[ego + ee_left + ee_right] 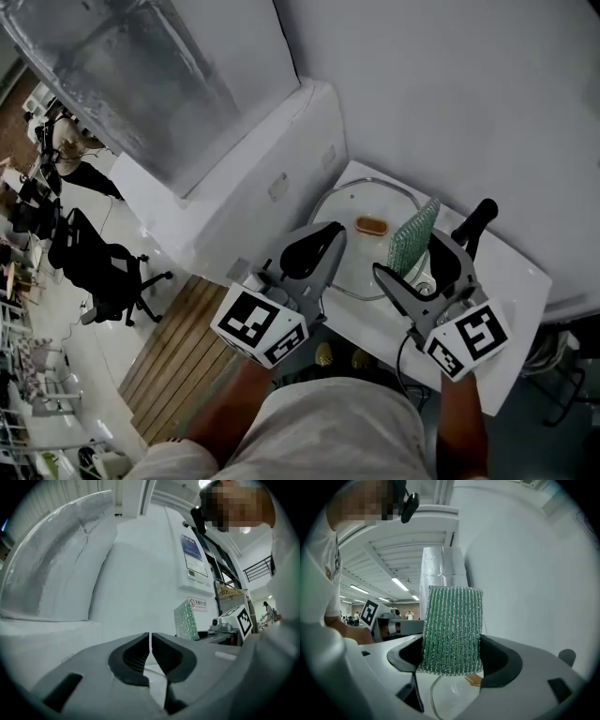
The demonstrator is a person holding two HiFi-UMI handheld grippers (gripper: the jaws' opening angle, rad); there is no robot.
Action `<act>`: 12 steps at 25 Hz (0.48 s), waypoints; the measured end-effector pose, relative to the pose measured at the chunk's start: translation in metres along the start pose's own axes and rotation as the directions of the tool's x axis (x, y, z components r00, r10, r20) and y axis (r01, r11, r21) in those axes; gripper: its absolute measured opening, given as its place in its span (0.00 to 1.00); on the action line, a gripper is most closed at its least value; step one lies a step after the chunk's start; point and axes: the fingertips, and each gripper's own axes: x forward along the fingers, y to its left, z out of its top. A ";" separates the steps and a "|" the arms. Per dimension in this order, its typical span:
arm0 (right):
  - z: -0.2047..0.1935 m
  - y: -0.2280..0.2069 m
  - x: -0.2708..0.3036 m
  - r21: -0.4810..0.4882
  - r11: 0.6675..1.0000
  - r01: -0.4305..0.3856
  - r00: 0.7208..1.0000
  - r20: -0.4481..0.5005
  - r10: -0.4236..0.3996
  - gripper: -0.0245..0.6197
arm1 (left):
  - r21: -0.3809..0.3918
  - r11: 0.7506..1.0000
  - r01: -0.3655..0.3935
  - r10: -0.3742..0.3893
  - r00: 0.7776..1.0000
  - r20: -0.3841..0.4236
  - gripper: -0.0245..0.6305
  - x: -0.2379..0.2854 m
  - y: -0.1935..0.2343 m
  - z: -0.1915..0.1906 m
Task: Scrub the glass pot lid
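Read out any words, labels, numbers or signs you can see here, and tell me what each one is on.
Small wall sign: red prohibition symbol beside Chinese characters, too small to read.
Wall notice: blue heading above fine print, too blurred to read.
Left marker cube and right marker cube: black-and-white square patterns only, no words or numbers.
Nothing else carries any text.
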 end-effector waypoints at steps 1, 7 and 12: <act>0.003 0.003 0.000 -0.009 1.000 -0.004 1.000 0.020 0.005 0.58 | -0.001 1.000 -0.002 0.002 1.000 0.006 0.08 -0.001 0.000 0.001; 0.016 0.016 -0.001 -0.029 0.999 -0.023 0.994 0.108 0.026 0.58 | 0.014 1.000 -0.013 0.012 0.999 0.047 0.06 -0.008 -0.001 0.007; 0.017 0.023 0.000 -0.036 0.999 -0.025 0.991 0.131 0.029 0.58 | 0.021 1.000 -0.017 0.015 0.998 0.064 0.06 -0.013 -0.001 0.011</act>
